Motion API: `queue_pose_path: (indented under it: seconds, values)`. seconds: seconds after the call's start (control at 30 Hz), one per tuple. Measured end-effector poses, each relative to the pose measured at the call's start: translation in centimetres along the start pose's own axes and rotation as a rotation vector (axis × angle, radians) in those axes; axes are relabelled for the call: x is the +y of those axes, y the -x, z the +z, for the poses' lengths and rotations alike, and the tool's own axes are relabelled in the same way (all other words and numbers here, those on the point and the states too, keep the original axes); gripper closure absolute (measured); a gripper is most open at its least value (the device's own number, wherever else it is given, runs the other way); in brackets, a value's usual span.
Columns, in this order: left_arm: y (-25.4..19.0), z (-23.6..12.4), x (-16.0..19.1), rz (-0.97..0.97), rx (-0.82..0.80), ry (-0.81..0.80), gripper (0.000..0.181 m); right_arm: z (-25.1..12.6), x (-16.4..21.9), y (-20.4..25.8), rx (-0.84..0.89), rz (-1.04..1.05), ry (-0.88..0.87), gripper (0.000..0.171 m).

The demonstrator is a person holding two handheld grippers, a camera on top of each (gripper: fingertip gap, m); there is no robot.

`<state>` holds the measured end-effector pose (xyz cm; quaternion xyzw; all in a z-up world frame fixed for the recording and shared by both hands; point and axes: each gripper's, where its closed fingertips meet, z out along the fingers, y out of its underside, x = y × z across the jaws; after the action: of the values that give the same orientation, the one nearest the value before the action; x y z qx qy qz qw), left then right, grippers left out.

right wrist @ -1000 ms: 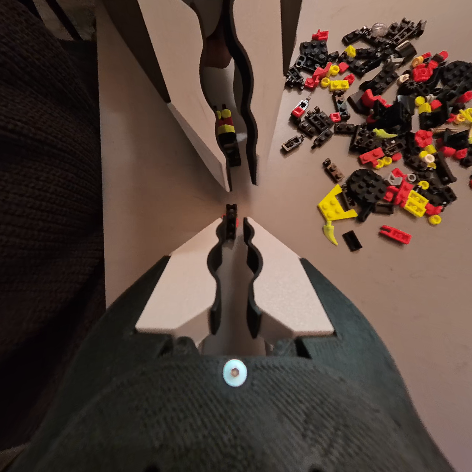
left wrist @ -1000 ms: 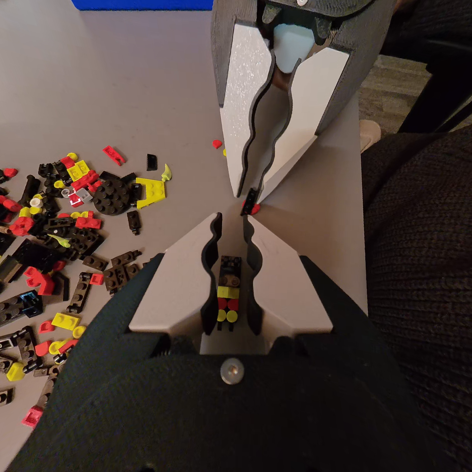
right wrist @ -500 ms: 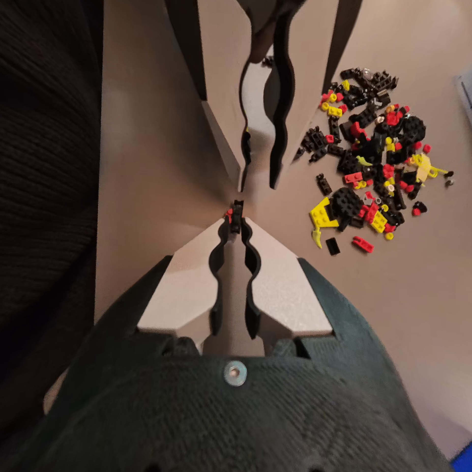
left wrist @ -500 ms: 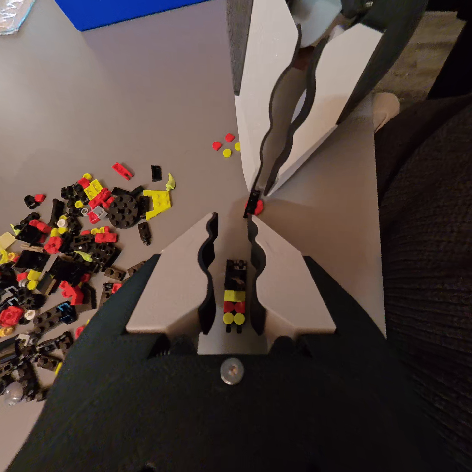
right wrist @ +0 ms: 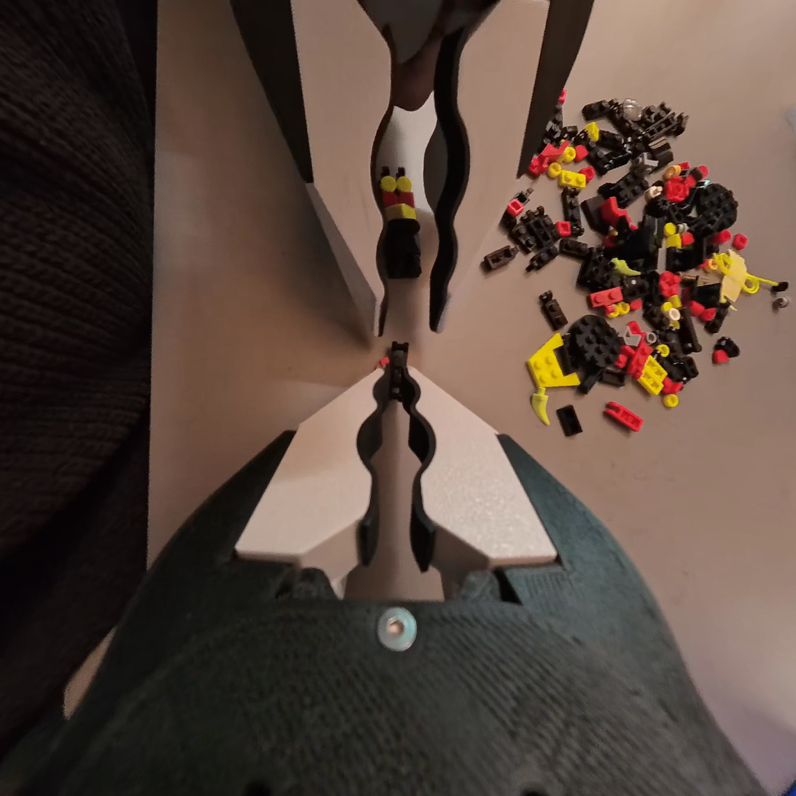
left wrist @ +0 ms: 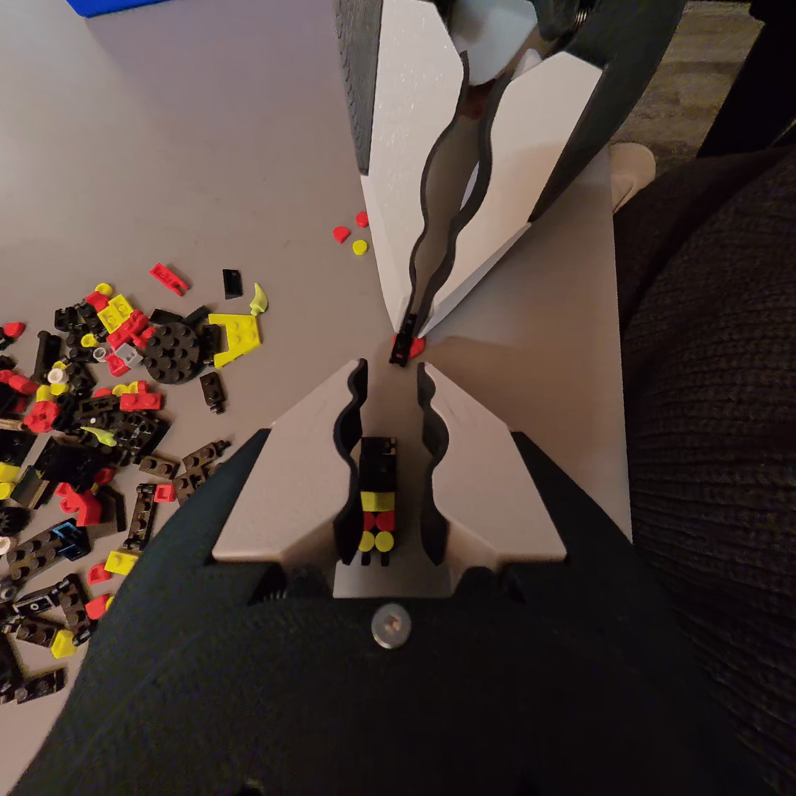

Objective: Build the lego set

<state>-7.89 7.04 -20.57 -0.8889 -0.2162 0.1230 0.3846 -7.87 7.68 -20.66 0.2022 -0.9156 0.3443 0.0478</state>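
My left gripper (left wrist: pixel 391 366) holds a small built piece (left wrist: pixel 377 495) deep between its fingers: black body, yellow band, red and yellow round studs. The jaws stand fairly wide at the tips. My right gripper (right wrist: pixel 398 370) is shut on a thin black piece (right wrist: pixel 399 351) with a red bit on its side. In the left wrist view the right gripper (left wrist: pixel 411 331) comes down from the top, and the black piece (left wrist: pixel 400 346) hangs just off my left fingertips. In the right wrist view the left gripper (right wrist: pixel 409 329) faces it tip to tip, with the built piece (right wrist: pixel 398 224) inside.
A pile of loose black, red and yellow bricks (left wrist: pixel 107 409) lies on the grey table; it also shows in the right wrist view (right wrist: pixel 646 258). Three small round studs (left wrist: pixel 351 234) lie apart. A person's dark knit sleeve (left wrist: pixel 710 430) is beside the table edge (left wrist: pixel 620 387). Both grippers' tips are close together, under 4 cm apart.
The right jaws have closed tighter on the black piece. Both grippers shifted and tilted over the table while staying tip to tip. The built piece stayed in the left gripper.
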Motion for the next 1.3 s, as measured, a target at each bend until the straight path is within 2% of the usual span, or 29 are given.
queue_pose_path:
  seconds: [0.63, 0.77, 0.93, 1.3]
  values:
    - [-0.1, 0.7, 0.3, 0.029, -0.007, 0.025, 0.159, 0.3, -0.2, -0.6, -0.028, 0.057, -0.015, 0.171]
    - [0.2, 0.7, -0.1, 0.036, -0.019, 0.016, 0.16, -0.7, -0.4, -0.9, -0.025, 0.051, -0.046, 0.165]
    - [0.2, 0.8, 0.0, 0.052, -0.027, 0.026, 0.161, -1.3, 1.0, -0.7, -0.019, -0.001, -0.015, 0.16]
    - [-0.1, 1.2, 0.2, -0.008, 0.0, 0.026, 0.164, -0.3, 1.2, -0.6, 0.022, -0.101, 0.05, 0.162]
